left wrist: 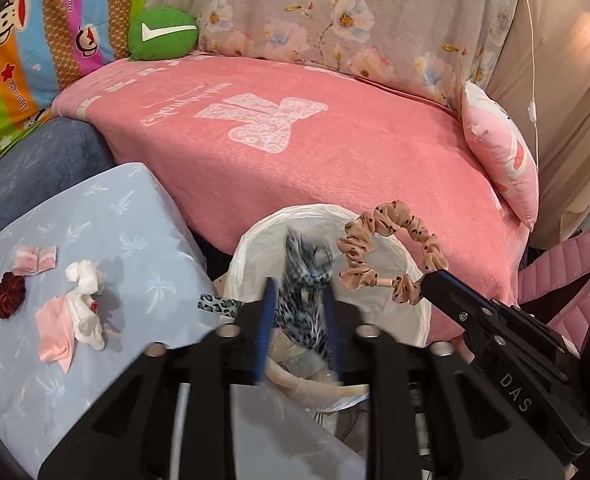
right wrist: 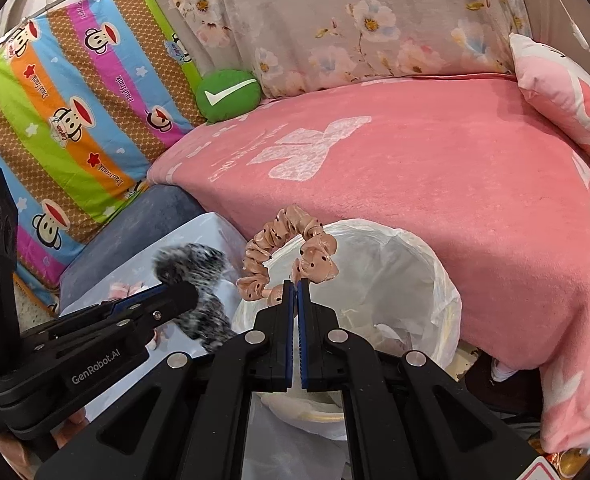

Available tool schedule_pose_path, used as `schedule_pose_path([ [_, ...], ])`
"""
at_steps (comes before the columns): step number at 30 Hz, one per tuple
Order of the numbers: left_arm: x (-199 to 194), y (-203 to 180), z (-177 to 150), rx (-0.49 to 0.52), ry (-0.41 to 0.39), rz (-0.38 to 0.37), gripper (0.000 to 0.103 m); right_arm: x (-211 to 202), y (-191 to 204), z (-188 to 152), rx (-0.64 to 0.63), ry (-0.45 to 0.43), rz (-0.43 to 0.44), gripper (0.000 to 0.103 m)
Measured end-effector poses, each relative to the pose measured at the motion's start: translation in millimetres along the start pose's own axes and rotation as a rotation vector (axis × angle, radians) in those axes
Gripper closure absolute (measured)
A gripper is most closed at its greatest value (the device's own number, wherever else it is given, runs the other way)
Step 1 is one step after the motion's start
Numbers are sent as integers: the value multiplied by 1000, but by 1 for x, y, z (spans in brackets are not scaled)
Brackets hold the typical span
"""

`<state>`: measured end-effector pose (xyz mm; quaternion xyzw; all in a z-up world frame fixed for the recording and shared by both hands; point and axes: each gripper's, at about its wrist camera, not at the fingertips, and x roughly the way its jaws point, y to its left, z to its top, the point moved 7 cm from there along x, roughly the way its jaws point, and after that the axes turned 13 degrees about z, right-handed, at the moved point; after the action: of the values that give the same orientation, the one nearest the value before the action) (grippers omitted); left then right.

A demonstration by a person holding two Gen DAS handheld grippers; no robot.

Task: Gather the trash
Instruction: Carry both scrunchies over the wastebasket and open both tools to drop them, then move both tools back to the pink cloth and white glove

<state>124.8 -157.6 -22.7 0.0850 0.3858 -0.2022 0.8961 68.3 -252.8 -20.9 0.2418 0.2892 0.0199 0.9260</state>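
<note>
— What's the left gripper [left wrist: 299, 300] doing?

— It's hanging over the white-lined bin [left wrist: 415, 312], fingers parted a little, with the leopard-print headband [left wrist: 301, 276] sitting blurred between them. I can't tell whether they're pinching it or it's slipping free.

— And the right gripper [right wrist: 295, 288]?

— Its fingers are pressed nearly together on the end of the peach polka-dot headband [right wrist: 291, 240], which is arching up above the bin's rim, just in front of the pink blanket [right wrist: 435, 184].

— Anything lying around?

— On the pale blue cloth [left wrist: 107, 216] beside the bin, a crumpled white tissue [left wrist: 85, 280] is lying on a pink sheet [left wrist: 55, 336], with a dark red scrunchie [left wrist: 10, 294] and small pink-and-white packets [left wrist: 35, 259] near it.
</note>
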Motion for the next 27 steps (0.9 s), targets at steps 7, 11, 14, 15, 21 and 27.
schedule_pose_path([
  [7, -3, -1, 9, -9, -51, 44, 36, 5, -9, 6, 2, 2, -18, 94],
  [11, -1, 4, 9, -17, -51, 59, 36, 8, -9, 6, 6, 2, -17, 94],
  [14, 1, 8, 7, -29, -43, 64, 36, 10, -7, 4, 5, 8, -12, 94],
  [15, 1, 10, 7, -31, -42, 66, 36, 11, -5, 3, 3, 10, -11, 94],
  [21, 2, 17, 3, -48, -36, 76, 36, 14, 5, -3, -11, 23, -2, 86],
  [27, 2, 29, -2, -79, -26, 82, 36, 15, 14, -4, -22, 26, 5, 77],
])
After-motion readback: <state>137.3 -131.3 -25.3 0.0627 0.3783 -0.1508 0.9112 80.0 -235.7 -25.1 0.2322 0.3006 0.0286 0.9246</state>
